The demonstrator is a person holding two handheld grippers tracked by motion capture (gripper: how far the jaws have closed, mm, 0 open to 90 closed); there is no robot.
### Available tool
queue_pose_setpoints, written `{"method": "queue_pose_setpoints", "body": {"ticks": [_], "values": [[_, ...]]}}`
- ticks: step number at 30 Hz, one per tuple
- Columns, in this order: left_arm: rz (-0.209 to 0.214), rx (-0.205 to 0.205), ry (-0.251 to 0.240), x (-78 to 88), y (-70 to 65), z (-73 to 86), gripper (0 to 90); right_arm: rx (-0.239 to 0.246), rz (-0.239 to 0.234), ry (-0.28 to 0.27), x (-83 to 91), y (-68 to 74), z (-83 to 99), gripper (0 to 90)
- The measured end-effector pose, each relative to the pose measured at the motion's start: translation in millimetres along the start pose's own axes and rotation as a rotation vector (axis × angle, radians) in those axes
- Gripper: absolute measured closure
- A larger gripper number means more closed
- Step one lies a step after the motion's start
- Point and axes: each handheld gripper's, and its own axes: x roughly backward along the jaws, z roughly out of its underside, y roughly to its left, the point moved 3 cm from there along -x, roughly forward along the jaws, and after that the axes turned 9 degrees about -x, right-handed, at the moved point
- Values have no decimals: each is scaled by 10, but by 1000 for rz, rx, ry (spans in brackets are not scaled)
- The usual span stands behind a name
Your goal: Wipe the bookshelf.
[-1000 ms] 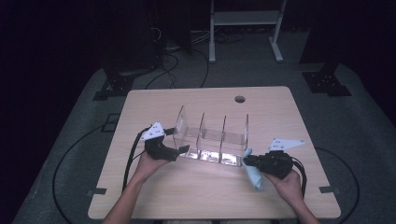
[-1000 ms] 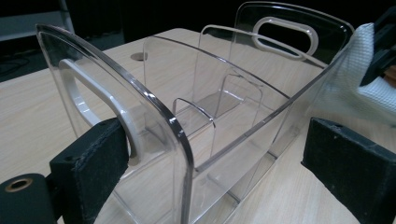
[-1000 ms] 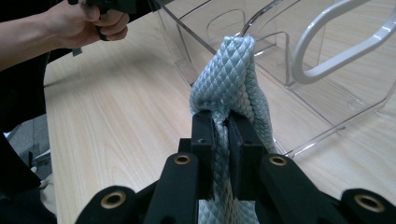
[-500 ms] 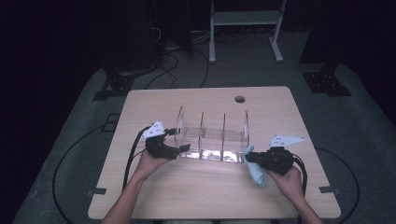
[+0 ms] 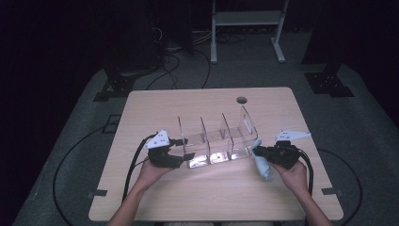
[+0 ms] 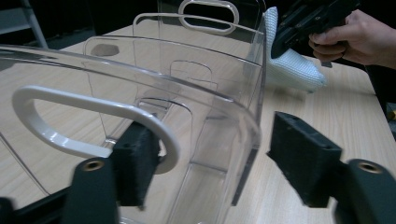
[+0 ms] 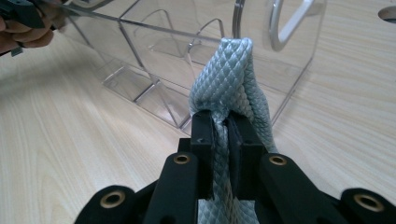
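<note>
While the left claw (image 6: pixel 205 158) closes around the organizer (image 5: pixel 216 141), the right claw (image 7: pixel 219 123) pinches the cloth (image 7: pixel 233 79).

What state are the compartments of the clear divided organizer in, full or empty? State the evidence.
Empty. Through the clear organizer only bare wooden table shows in each compartment. The cloth is outside it, clamped in the right gripper.

Left gripper (image 5: pixel 186 148) points right, its jaws half apart and just closing; right gripper (image 5: pixel 256 151) points left, jaws pinched together, hands (image 5: pixel 295 172) low
</note>
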Motion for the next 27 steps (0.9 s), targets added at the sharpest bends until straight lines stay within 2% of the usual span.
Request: {"method": "queue_pose_setpoints", "body": {"ticks": [5,8,12,14,18,20,22,23,27], "values": [[-20,-8,12,-28,-36,-21,311,20,21,-13,39,4,-62,817],[-31,0,18,-34,-26,-23,358,18,29,-20,45,1,-85,817],[-31,10,18,-42,-35,-26,400,16,48,-18,-40,-49,-36,817],[-30,3,19,-53,-43,-28,407,3,61,-6,-125,-100,15,816],[-26,5,21,-59,-59,-31,413,-11,68,55,-274,-181,103,815],[-25,5,18,-62,-71,-31,410,-15,71,44,-233,-182,86,815],[-39,-2,27,-83,-87,-28,336,-14,66,4,-130,-154,38,815],[-43,-8,24,-89,-94,-26,326,-6,64,-18,-72,-130,1,815],[-48,-3,15,-95,-97,-26,366,21,74,-56,38,-86,-124,815]]}}
